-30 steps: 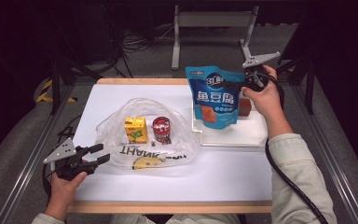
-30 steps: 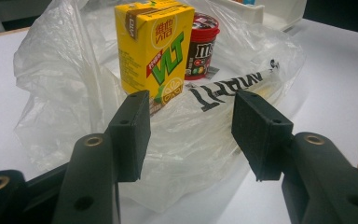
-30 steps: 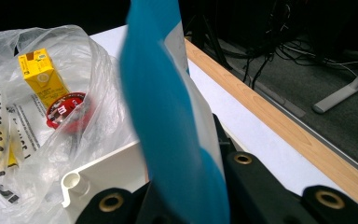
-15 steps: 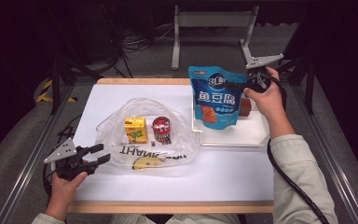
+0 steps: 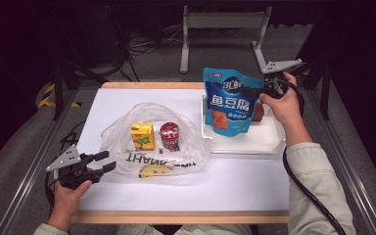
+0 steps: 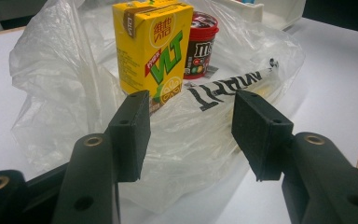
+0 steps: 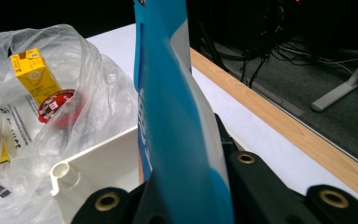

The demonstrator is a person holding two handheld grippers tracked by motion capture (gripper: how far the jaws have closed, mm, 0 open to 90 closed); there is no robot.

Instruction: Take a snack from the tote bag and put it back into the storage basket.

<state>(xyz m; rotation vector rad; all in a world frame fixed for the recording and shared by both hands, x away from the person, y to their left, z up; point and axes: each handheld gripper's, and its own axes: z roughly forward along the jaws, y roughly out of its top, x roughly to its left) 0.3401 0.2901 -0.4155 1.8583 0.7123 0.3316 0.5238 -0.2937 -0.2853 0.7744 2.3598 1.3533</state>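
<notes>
White table [image 5: 254, 181] bearing a clear plastic bag [image 5: 127, 132] and a white tray [image 5: 254, 144]. The blue snack pouch [image 5: 229, 105] stands upright over the tray, its edge clamped between the right gripper's [image 5: 254, 92] closed jaws. The left gripper [image 5: 105, 161], jaws spread apart and empty, sits just beside the bag holding a yellow juice carton [image 6: 151, 49] and red candy cup [image 6: 200, 42].

White surface [image 5: 142, 100] with a wooden edge along its near and far sides. On it, left of centre, lies a clear plastic bag [image 5: 188, 154] printed with black lettering; at the far right rests a white tray [image 5: 254, 143].
</notes>
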